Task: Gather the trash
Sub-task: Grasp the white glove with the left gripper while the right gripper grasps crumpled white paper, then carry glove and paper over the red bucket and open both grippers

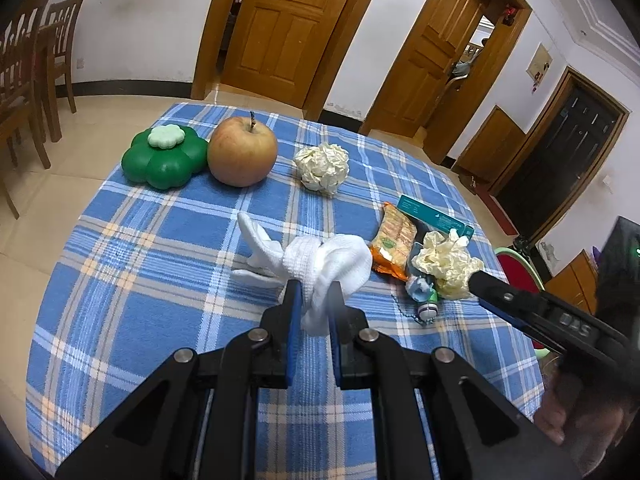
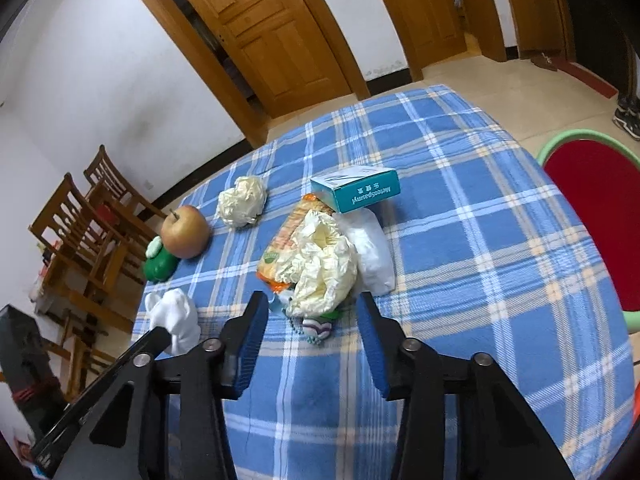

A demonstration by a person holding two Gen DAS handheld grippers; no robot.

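left tongs clamped on soft white cloth. right tongs part open, empty — crumpled paper wad just ahead: light, crushable; pinch across bulk.

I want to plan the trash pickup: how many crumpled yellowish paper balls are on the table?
2. One crumpled paper ball lies alone near the apple. The other paper ball sits on the snack wrapper, before the right tongs. More may be hidden.

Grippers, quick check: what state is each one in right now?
Left gripper: shut on the white tissue.
Right gripper: open, fingers on either side of the crumpled cream paper, not pressing it.
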